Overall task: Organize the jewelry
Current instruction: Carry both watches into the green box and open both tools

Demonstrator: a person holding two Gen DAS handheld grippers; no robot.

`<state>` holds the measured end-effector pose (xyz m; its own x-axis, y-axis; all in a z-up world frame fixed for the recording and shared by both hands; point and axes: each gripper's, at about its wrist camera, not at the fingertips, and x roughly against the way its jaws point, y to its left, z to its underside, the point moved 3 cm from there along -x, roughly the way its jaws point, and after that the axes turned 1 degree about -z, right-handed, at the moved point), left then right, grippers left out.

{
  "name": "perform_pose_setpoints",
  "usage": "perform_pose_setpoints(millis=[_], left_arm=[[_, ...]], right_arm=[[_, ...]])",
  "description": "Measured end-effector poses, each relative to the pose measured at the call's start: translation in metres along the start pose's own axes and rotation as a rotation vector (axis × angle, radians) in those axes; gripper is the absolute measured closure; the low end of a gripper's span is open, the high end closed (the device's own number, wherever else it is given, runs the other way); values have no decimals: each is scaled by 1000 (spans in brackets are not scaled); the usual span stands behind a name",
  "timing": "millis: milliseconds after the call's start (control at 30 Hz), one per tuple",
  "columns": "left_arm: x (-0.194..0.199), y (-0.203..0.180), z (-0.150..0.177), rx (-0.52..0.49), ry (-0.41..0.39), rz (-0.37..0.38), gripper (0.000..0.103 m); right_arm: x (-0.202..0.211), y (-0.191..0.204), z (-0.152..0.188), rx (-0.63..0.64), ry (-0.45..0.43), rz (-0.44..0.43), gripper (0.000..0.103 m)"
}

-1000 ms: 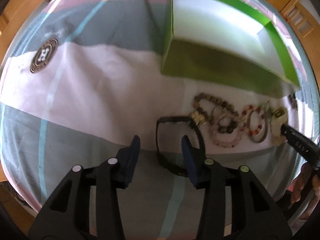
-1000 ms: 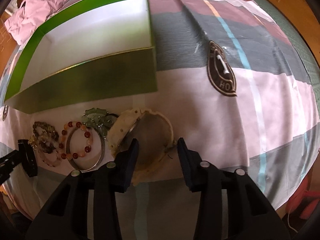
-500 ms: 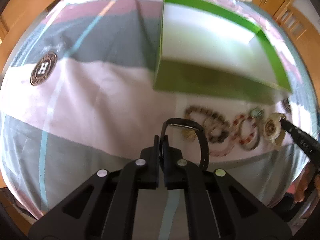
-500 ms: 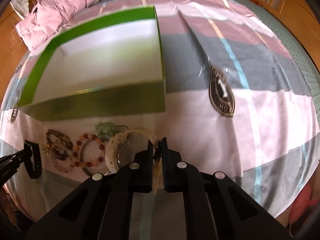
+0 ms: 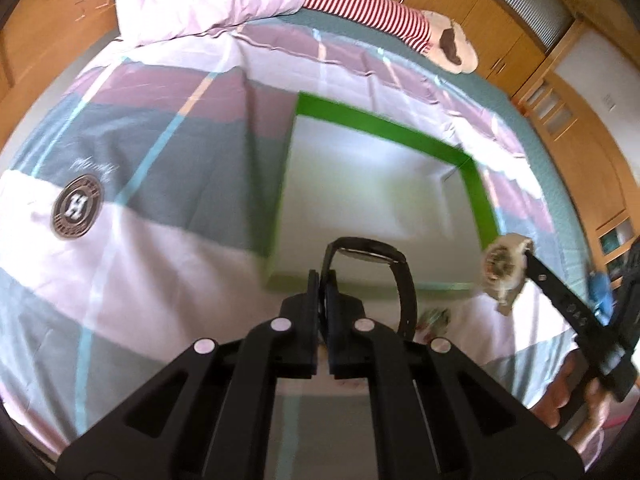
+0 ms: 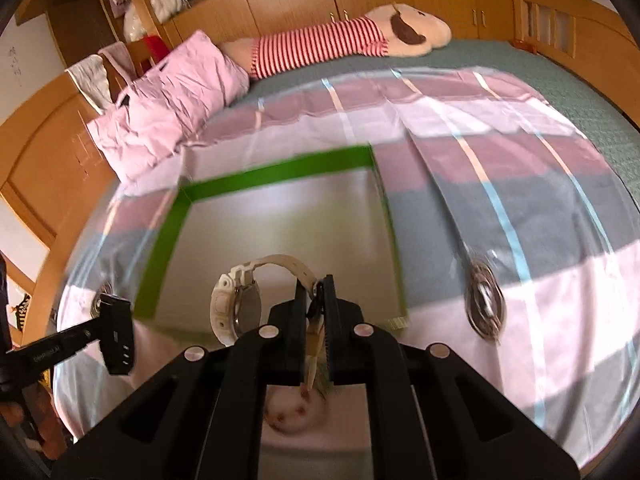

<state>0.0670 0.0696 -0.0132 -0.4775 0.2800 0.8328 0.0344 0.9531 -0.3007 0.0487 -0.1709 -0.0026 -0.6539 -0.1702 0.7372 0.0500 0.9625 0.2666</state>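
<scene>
My left gripper (image 5: 322, 280) is shut on the strap of a black watch (image 5: 376, 256), held in the air in front of the near wall of the open green box (image 5: 380, 128). In the right wrist view my right gripper (image 6: 315, 292) is shut on the strap of a cream watch (image 6: 236, 304), lifted before the same green box (image 6: 280, 170), whose white floor looks bare. That cream watch (image 5: 505, 264) also shows at the right of the left wrist view. A green pendant (image 5: 434, 315) lies on the bedspread below, and a bead bracelet (image 6: 294, 412) shows under my right gripper.
The box sits on a striped pink, grey and white bedspread (image 5: 160, 160) with a round logo patch (image 5: 76, 210). A pink pillow (image 6: 168, 100) and a striped plush doll (image 6: 340, 44) lie at the far end. Wooden cabinets (image 6: 280, 4) ring the bed.
Both grippers closed on their watches, the left on the black one and the right on the cream one, and lifted them off the bedspread up toward the green box.
</scene>
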Motion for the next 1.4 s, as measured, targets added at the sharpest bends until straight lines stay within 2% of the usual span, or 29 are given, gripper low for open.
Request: perform_pose_setpoints(millis=[167, 333, 400, 433, 467, 533, 600, 667, 800, 867, 1000, 1167, 1233, 1400], left_arm=[[-16, -9, -21, -5, -92, -54, 100], [-34, -7, -28, 4, -81, -53, 100], [-39, -6, -32, -4, -105, -55, 99], [-40, -6, -33, -6, -108, -54, 92], [-40, -5, -32, 2, -107, -54, 89], [-36, -5, -30, 22, -96, -41, 83], [-29, -8, -27, 12, -83, -11, 73], [-20, -14, -21, -21, -64, -10, 66], [-12, -29, 6, -144, 7, -45, 65], [-18, -30, 22, -160, 61, -48, 66], [-32, -32, 36, -194, 125, -68, 65], [-39, -30, 42, -193, 145, -92, 55], [-40, -31, 43, -193, 145, -98, 49], [-48, -26, 42, -175, 174, -112, 48]], right_arm=[[-26, 9, -16, 35, -3, 34, 96], [-51, -3, -12, 26, 49, 93, 94], [-55, -5, -10, 20, 67, 96, 88], [-54, -4, -10, 18, 69, 84, 80], [-51, -4, -10, 18, 61, 81, 70], [-35, 0, -11, 31, 22, 79, 63], [-22, 6, -9, 66, 17, 67, 63], [-11, 12, -2, 95, 50, 21, 63], [-8, 23, 25, 155, 195, -41, 66], [-16, 23, 37, 172, 245, -36, 75], [-39, 10, 53, 143, 345, -5, 77], [-62, 6, 61, 100, 396, 10, 67], [-70, 13, 63, 111, 400, 3, 67], [-85, 25, 72, 186, 400, 33, 67]])
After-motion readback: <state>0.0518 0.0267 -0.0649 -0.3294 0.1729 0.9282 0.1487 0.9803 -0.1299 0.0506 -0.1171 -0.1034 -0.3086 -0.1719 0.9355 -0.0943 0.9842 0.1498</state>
